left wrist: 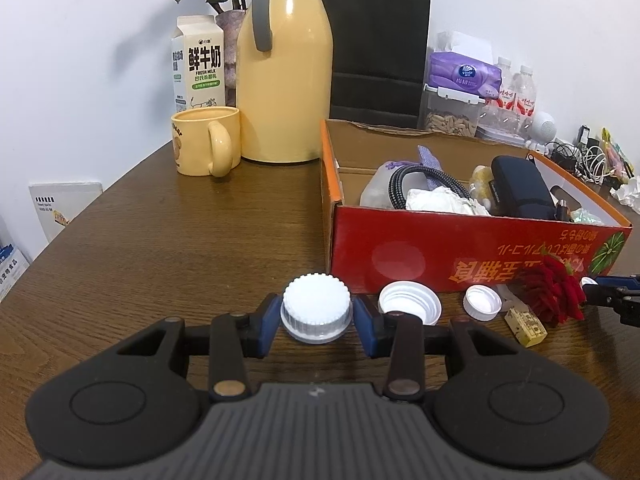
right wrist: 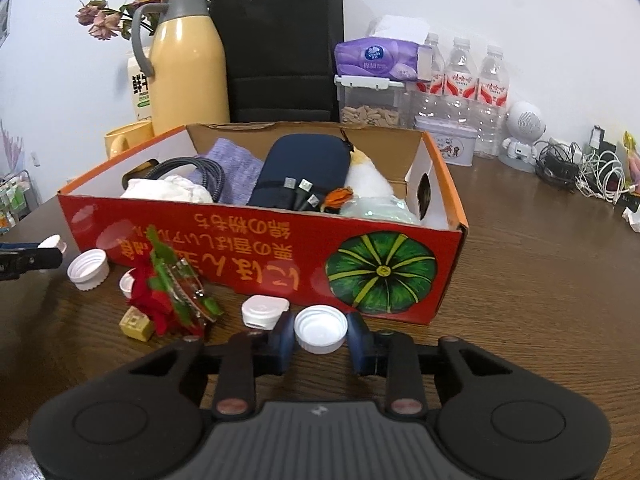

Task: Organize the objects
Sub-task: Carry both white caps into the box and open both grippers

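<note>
A dark wooden table (left wrist: 160,240) stood against a white wall, with a red cardboard box (left wrist: 440,248) on it, already part-filled.

Through the left wrist camera we saw our left tool (left wrist: 317,316) closed partway on a ribbed white cap (left wrist: 316,304), both pads touching its sides. The box lay ahead and to the right, near.

Through the right wrist camera our right tool (right wrist: 321,334) had its pads against an upturned white cap (right wrist: 321,328), gripped low by the table. The box wall (right wrist: 260,256) rose directly ahead, so we judged that cap must go up and over.
</note>
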Demonstrator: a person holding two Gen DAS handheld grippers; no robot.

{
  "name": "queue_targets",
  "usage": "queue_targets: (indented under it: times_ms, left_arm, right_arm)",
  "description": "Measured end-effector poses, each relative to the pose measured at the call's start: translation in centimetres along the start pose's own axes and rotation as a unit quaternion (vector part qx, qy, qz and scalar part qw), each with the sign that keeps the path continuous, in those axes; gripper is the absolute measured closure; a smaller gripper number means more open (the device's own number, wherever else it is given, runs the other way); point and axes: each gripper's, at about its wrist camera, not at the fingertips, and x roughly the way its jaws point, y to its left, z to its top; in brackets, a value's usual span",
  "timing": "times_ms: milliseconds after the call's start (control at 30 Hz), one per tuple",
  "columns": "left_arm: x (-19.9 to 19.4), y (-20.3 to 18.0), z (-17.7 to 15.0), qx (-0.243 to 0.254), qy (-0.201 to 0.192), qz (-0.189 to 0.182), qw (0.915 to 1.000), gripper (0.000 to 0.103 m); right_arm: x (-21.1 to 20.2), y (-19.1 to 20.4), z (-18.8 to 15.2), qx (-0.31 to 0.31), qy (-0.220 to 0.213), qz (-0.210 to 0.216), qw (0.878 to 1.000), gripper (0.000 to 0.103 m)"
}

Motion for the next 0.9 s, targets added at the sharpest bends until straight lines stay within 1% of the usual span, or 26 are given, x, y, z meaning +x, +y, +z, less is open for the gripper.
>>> queue_targets:
  times_ms: [300, 433, 567, 700, 900]
  left_arm:
    - [-1.7, -0.5, 0.0, -0.001, -0.026, -0.005, 0.9996, 0.062]
    - [-2.9, -0.7, 0.7, -0.003, -0.043, -0.009, 0.999, 0.062]
    - [-4.1, -1.8, 2.2, 0.001, -0.067, -0.019, 0.9976, 0.062]
    - [-4.8, -3.7, 4.4, 0.01, -0.097, -0.036, 0.9946, 0.062]
    - [-4.4, -6.8, 7.3, 0.022, -0.127, -0.055, 0.9901, 0.062]
  right_arm:
    - [-1.9, 0.7, -0.2, -0.002, -0.027, 0.001, 1.0, 0.076]
    - [-3.3, 1.3, 0.0, -0.011, -0.048, 0.008, 0.999, 0.076]
    - [-4.6, 1.6, 1.0, -0.018, -0.074, 0.016, 0.997, 0.076]
    - [-5.3, 2.1, 2.6, -0.025, -0.096, 0.019, 0.995, 0.076]
    - [-5.3, 2.6, 5.7, -0.033, -0.129, 0.018, 0.991, 0.076]
